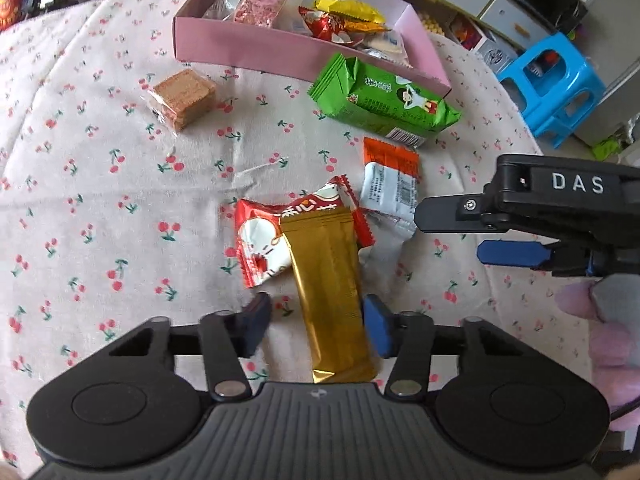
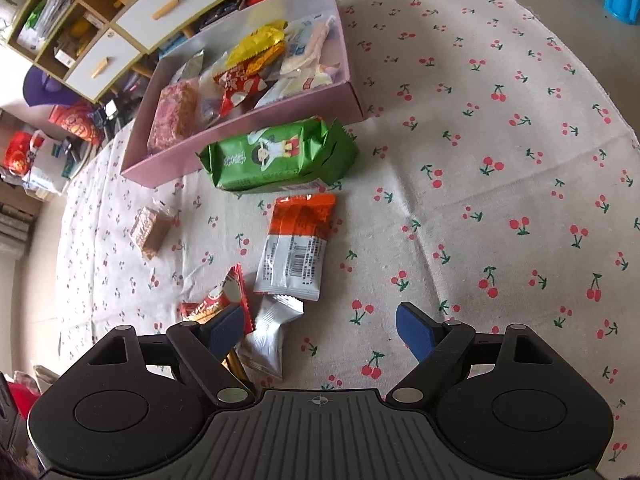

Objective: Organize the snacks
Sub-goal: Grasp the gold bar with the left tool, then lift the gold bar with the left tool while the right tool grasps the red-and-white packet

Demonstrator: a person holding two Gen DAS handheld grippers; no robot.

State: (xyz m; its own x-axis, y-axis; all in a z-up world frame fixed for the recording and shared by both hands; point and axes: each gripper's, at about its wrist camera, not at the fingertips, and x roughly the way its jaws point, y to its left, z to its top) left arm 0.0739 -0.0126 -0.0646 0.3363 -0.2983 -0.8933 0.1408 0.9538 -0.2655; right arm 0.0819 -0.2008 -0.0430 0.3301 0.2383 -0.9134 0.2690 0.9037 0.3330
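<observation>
On the cherry-print tabletop (image 1: 100,184), at the far left, a clear-wrapped wafer stack (image 1: 182,96) lies alone, well apart from the rest. Further right a red-and-white snack packet (image 1: 260,240) is partly covered by a gold foil bar (image 1: 332,292), which is straddled by the left gripper (image 1: 318,322). Its jaws are narrowed around the bar: the right pad appears to touch the bar's edge, while a sliver of cloth is seen beside the left pad, so a firm clamp is not yet shown. For a clean pick, the pads should be closed squarely across the bar's width, and only the gold wrapper should be caught, not the red packet beneath its far end.

Right of the bar, an orange-and-white sachet (image 2: 298,244) and a small silver packet (image 2: 268,336) are spread out, with a green biscuit pack (image 2: 280,156) resting against the wall of the pink box (image 2: 248,124), where sorted snacks are already gathered. Over the silver packet the right gripper (image 2: 320,330) is held with its jaws wide apart and nothing between the pads; it should be kept clear of the left gripper's path to the box.
</observation>
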